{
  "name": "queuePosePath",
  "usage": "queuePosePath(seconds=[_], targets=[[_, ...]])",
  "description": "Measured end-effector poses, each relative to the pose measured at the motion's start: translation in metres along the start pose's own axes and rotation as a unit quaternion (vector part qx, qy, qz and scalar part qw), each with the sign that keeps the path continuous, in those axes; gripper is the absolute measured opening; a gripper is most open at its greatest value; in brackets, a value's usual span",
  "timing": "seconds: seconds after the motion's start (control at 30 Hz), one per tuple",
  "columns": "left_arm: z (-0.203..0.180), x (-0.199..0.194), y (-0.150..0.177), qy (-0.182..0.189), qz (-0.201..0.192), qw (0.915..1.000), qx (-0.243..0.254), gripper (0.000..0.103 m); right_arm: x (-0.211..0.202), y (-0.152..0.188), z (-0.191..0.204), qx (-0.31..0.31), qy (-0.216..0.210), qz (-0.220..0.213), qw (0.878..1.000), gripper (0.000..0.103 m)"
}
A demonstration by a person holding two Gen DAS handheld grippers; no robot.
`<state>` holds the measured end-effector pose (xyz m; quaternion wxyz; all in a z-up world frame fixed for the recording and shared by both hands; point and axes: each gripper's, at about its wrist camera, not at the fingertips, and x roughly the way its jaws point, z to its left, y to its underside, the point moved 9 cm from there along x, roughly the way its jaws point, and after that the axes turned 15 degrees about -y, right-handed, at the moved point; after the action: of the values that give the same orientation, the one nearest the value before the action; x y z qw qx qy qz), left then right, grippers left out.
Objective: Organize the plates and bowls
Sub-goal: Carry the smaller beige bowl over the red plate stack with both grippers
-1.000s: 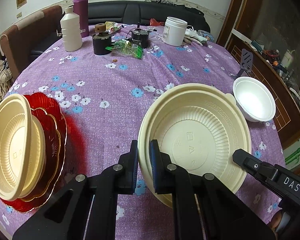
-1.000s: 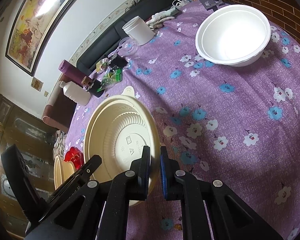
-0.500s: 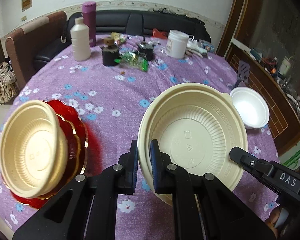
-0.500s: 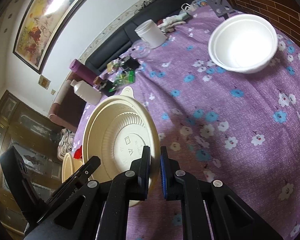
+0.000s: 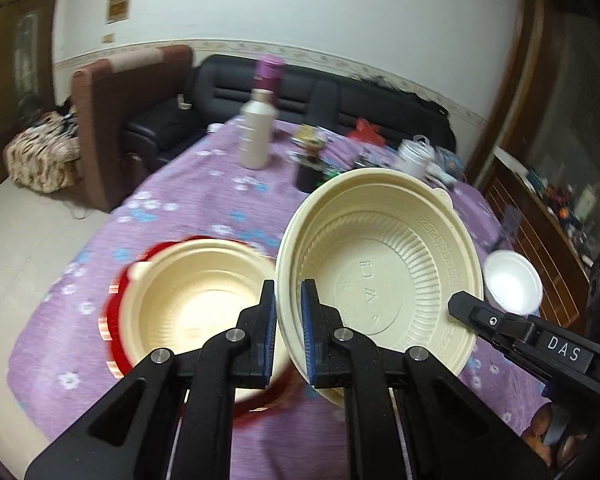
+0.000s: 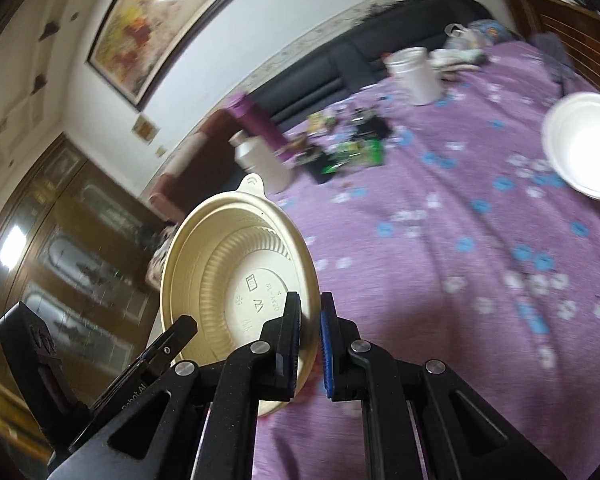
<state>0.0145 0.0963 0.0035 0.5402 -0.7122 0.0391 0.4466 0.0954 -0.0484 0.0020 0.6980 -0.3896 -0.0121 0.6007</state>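
Both grippers clamp the rim of one ribbed cream plastic bowl [image 5: 380,264], held tilted above the purple floral tablecloth [image 6: 460,240]: left gripper [image 5: 289,336], right gripper [image 6: 310,344]. Only the left wrist view shows a second cream bowl [image 5: 196,304] on red scalloped plates [image 5: 114,320].

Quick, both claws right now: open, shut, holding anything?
Left claw: shut on the rim of the cream plastic bowl.
Right claw: shut on the same bowl's opposite rim.
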Motion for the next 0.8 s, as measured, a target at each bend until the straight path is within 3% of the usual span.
queuePosePath(seconds=[0.37, 0.8], targets=[[0.088, 0.025, 0.005, -0.049, 0.018, 0.9960, -0.073, 0.010, 0.075, 0.026, 0.058, -0.050, -0.024, 0.064, 0.996, 0.009], [0.107, 0.050, 0.028, -0.058, 0.057, 0.9938, -0.075, 0.010, 0.105, 0.047, 0.048, -0.044, -0.007, 0.103, 0.994, 0.009]])
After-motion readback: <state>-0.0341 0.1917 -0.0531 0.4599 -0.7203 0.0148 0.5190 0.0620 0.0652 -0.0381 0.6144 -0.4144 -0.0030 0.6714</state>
